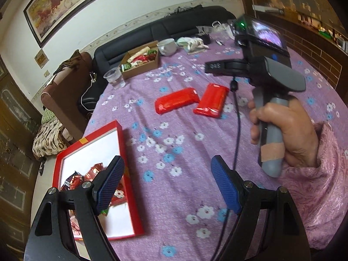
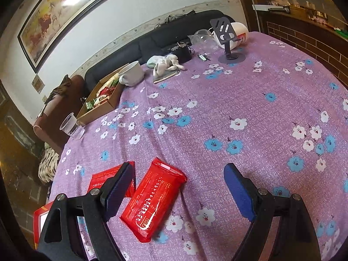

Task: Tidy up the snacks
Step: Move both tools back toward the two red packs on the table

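Two red snack packets lie side by side on the purple flowered tablecloth: the left packet (image 1: 176,100) and the right packet (image 1: 212,102). In the right wrist view the right packet (image 2: 153,200) lies between the open fingers and the left packet (image 2: 108,179) is partly hidden by the left finger. A red-rimmed box (image 1: 128,174) with a white floor holds several shiny snack bags (image 1: 87,177). My left gripper (image 1: 167,184) is open and empty, its left finger over the box. My right gripper (image 2: 178,192) is open just above the right packet; its handle (image 1: 271,108) shows in a hand.
A cardboard box (image 1: 141,64) of mixed snacks, a white mug (image 1: 166,46), a clear plastic cup (image 1: 114,78) and a cloth (image 2: 165,63) stand at the far side. A phone stand (image 2: 228,41) and a clear bowl (image 2: 205,39) are far right. A black sofa (image 2: 152,39) lies behind the table.
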Demonstrator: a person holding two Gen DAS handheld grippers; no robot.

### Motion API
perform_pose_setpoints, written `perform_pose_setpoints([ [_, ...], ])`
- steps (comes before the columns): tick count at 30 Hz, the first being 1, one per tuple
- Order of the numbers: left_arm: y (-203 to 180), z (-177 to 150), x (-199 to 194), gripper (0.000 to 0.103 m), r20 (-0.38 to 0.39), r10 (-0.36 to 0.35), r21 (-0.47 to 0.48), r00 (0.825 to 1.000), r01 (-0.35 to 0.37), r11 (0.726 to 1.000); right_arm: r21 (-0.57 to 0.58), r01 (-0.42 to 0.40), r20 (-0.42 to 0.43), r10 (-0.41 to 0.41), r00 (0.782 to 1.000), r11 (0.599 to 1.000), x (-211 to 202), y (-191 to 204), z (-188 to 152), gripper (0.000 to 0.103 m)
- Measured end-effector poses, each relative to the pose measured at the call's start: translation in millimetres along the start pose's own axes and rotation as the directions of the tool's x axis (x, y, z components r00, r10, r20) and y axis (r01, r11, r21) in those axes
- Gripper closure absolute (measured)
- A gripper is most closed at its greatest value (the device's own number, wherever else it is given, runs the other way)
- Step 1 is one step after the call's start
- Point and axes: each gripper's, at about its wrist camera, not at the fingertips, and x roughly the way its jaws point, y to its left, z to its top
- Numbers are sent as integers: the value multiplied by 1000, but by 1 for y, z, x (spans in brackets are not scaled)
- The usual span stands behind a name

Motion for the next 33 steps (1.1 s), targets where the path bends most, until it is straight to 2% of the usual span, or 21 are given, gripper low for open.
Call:
perform_pose_setpoints([
  [4,-13,7,2,21,-19,3,37,1000,-2,999,0,-6,-31,6,1000,1000,3,1,-2,16],
  [10,-20,36,9,21,-3,26,125,1000,-25,992,-11,-4,-50,4,999,1000,6,3,-2,16],
  [14,-11,67,23,21,28,67,238,997,-71,969,-10,-8,-68,8,998,1000,8,3,-2,16],
  [17,3,92,40,21,38,109,271,993,-116,956,-17,-6,-75,5,997,1000,10,5,0,16],
  [23,33,125,66,21,-7,240,231,971,-231,945,0,1,-76,-1,997,1000,12,0,2,16],
  [29,53,129,59,21,-50,290,164,956,-278,946,8,6,-75,-5,997,1000,11,-2,0,16],
  [33,69,143,49,21,-42,312,90,949,-308,947,-4,-10,-94,10,996,1000,13,1,-2,16],
])
